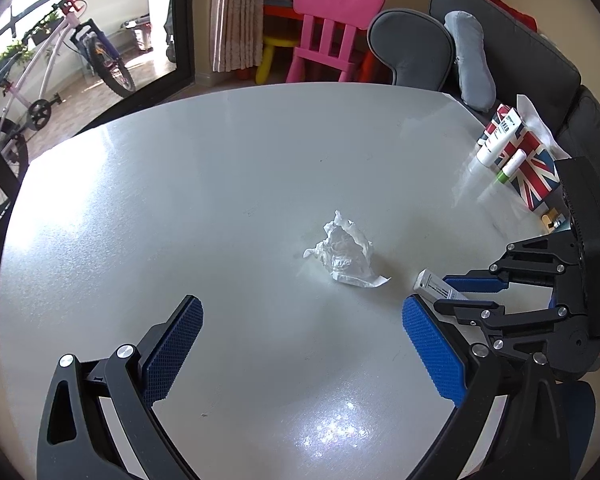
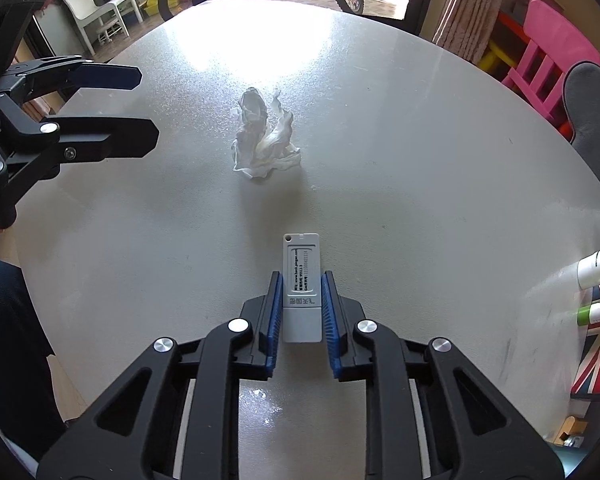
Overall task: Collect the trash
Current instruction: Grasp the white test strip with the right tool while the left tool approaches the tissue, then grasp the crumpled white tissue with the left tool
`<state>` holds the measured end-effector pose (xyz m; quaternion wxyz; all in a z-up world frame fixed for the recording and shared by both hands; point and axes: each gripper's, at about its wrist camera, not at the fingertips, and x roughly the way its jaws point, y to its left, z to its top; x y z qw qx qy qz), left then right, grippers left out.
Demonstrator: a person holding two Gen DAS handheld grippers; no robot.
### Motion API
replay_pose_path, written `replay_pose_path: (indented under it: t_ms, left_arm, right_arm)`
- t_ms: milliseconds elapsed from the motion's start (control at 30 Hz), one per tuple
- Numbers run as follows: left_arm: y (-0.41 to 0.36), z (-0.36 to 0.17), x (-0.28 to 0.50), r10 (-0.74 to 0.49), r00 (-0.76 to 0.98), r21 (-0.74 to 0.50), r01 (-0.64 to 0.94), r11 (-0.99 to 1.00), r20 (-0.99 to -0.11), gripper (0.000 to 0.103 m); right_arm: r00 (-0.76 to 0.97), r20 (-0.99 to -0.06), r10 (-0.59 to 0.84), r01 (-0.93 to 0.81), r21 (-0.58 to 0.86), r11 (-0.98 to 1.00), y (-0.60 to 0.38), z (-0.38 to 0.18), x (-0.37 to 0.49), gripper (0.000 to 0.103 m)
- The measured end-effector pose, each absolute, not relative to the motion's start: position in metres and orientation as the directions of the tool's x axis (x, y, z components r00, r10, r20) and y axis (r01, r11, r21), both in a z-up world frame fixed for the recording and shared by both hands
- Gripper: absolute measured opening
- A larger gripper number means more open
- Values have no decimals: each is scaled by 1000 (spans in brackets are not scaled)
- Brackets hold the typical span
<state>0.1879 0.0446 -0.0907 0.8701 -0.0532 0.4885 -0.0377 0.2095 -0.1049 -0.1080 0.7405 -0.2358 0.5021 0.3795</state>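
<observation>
Flag box [image 2: 596, 356] cut off rightward.

The small white box [image 2: 302, 288] beside the crumpled tissue [image 2: 265, 136] carries black printed lines, perhaps a web address, too blurred to read.

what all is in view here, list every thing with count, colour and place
crumpled white tissue: 1, white, mid table
small flat white plastic stick with printed label: 1, white-grey, between right claw pads
round grey table: 1, pale grey, under everything
union jack box: 1, red-white-blue, table's far right edge
white tubes: 2, white, on the box
pink chair: 1, behind table
grey sofa: 1, right
bicycle: 1, white, beyond glass
left claw: 1, black-blue, open
right claw: 1, black-blue, shut on stick
</observation>
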Motion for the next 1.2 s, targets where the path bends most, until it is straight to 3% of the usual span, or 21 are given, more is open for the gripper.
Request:
replay_pose_path:
  t_ms: [867, 933, 1000, 1100, 1200]
  left_arm:
    - [23, -119, 234, -155, 480, -160, 31, 987, -863, 96]
    - [19, -122, 236, -152, 473, -150, 40, 988, -868, 85]
    - [16, -126, 238, -148, 452, -145, 43, 989, -879, 57]
    - [14, -128, 237, -143, 448, -135, 50, 990, -883, 31]
    - [16, -126, 233, -148, 447, -137, 57, 989, -882, 24]
  right_arm:
    - [246, -917, 315, -742, 31, 670, -139, -93, 229, 19]
    - [247, -917, 314, -739, 31, 673, -141, -93, 230, 19]
    - [251, -916, 313, -737, 29, 675, -142, -93, 227, 19]
    - [254, -914, 318, -734, 32, 678, -143, -91, 227, 19]
    - [258, -910, 325, -735, 34, 678, -143, -90, 227, 19]
